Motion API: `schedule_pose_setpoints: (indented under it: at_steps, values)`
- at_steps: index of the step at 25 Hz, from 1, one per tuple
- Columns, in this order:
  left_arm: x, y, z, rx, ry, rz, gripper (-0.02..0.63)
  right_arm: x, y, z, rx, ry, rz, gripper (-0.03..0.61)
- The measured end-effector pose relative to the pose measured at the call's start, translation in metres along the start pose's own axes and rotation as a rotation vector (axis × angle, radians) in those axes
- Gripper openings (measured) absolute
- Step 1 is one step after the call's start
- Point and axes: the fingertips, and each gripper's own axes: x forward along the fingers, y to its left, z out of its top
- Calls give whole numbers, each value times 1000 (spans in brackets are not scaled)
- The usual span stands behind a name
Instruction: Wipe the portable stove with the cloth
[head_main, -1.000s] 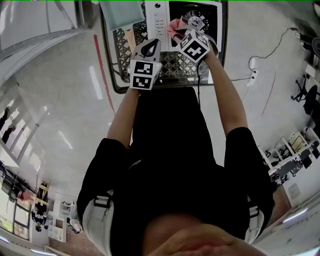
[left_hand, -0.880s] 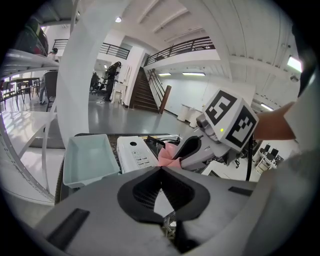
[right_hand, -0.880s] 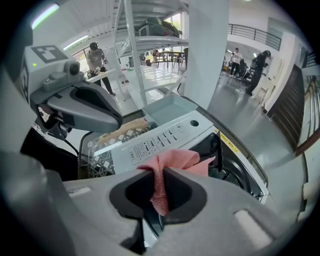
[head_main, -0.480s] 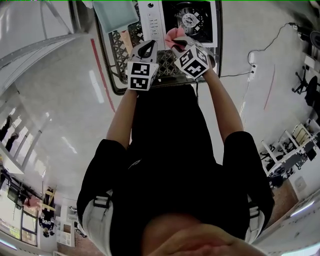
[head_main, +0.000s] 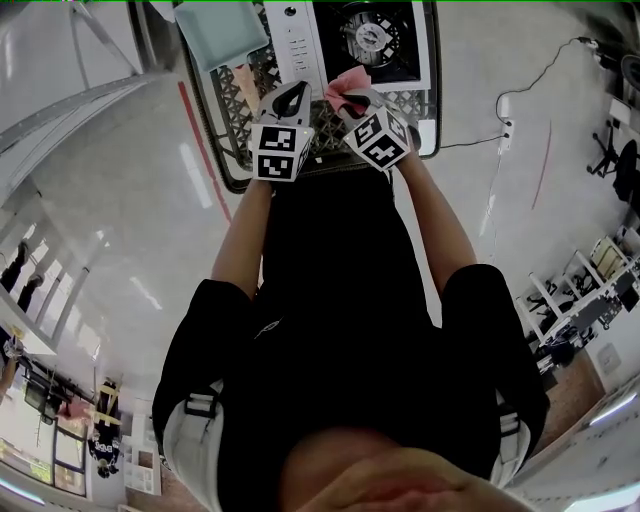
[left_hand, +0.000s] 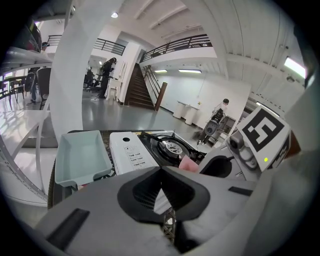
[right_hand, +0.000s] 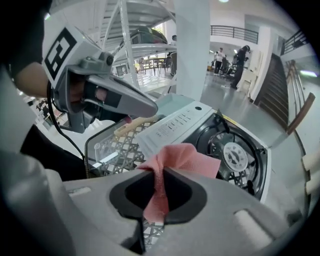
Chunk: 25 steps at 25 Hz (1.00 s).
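Sitting on the far side of the dark lattice tabletop (head_main: 238, 105) is the white portable stove (head_main: 352, 42), with its round black burner to the right. A pale green tray (head_main: 215, 30) rests just left of the stove. The right tool (right_hand: 160, 187) is clamped on the pink cloth (right_hand: 186, 159), which is at the stove's near edge by the burner. I cannot tell if the cloth touches the stove. The left tool (left_hand: 161, 184) is just left of the right one, with its jaws together and nothing between them.
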Motion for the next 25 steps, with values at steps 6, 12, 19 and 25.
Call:
schedule_pose_setpoints:
  at_steps: [6, 12, 19, 25]
  values:
    - [8, -6, -1, 9, 16, -7, 0, 1, -9, -6, 44, -14, 6, 40]
    - [20, -8, 7, 5, 14, 4, 0, -52, -44, 21, 56, -146, -16, 40]
    - [34, -20, 26, 0, 5, 41, 0, -94, -174, 81, -43, -213, -188, 40]
    - [39, -24, 33, -14, 3, 102, 0, -33, -224, 102, -143, -112, -141, 40]
